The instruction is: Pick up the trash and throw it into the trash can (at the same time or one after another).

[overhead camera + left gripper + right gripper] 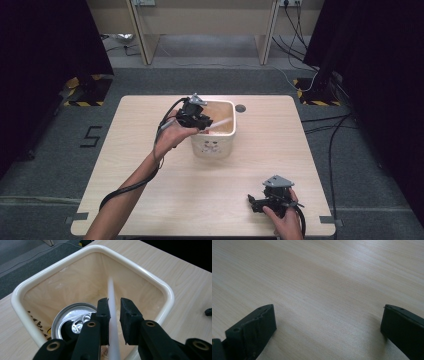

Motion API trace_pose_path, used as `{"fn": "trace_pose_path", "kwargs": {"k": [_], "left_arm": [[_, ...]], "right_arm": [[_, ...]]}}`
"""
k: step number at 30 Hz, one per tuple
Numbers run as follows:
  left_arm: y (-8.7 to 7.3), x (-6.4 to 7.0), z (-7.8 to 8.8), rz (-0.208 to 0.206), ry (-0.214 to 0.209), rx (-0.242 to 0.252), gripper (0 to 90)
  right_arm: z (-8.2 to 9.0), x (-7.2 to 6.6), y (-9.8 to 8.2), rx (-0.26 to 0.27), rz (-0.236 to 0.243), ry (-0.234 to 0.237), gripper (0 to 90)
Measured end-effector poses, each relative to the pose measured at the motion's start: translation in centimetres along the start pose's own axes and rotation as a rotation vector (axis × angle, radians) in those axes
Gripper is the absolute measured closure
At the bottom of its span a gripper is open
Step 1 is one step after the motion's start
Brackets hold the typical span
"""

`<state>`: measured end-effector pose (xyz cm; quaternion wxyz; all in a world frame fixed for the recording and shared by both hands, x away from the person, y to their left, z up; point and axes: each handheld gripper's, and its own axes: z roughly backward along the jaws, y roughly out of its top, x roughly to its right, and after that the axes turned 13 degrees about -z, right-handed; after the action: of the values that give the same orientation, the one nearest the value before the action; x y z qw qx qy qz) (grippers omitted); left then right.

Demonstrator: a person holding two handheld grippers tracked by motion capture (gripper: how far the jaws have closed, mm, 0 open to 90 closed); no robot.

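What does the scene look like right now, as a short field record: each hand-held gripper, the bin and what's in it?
left hand-held gripper: over the bin's opening, a white straw between its jaws; a gap shows on one side, so grip uncertain
right hand-held gripper: low over bare table near the front right, jaws wide apart, nothing between them
bin: cream, square, open top, mid-table
bin contents: opened drink can, upright, top showing
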<state>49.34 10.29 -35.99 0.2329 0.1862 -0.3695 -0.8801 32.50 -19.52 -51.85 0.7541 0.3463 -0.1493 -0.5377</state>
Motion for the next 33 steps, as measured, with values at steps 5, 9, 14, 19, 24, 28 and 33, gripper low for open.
{"fn": "trace_pose_path", "kwargs": {"k": [5,9,14,19,24,28,33], "left_arm": [[0.2,0.1,0.2,0.008,0.003,0.015,70.1],[0.3,0.1,0.7,0.008,0.01,0.023,64.4],[0.6,0.3,1.7,0.009,0.017,0.047,57.8],[0.7,0.5,2.6,0.004,0.019,0.066,55.2],[0.8,0.8,3.5,0.0,0.014,0.081,52.1],[0.6,0.7,4.1,0.008,0.017,0.086,49.2],[0.1,0.5,4.8,0.037,0.016,0.109,44.2]], "right_arm": [[0.0,0.0,0.0,0.0,0.003,0.001,0.3],[0.0,0.0,0.0,0.0,0.002,0.001,0.3],[0.0,0.0,0.0,0.0,0.006,-0.001,0.3],[0.0,0.0,0.0,0.0,0.006,0.0,0.3],[0.0,0.0,0.0,0.0,0.006,-0.001,0.3],[0.0,0.0,0.0,0.0,0.006,-0.001,0.3],[0.0,0.0,0.0,-0.001,0.003,0.0,0.3]]}}
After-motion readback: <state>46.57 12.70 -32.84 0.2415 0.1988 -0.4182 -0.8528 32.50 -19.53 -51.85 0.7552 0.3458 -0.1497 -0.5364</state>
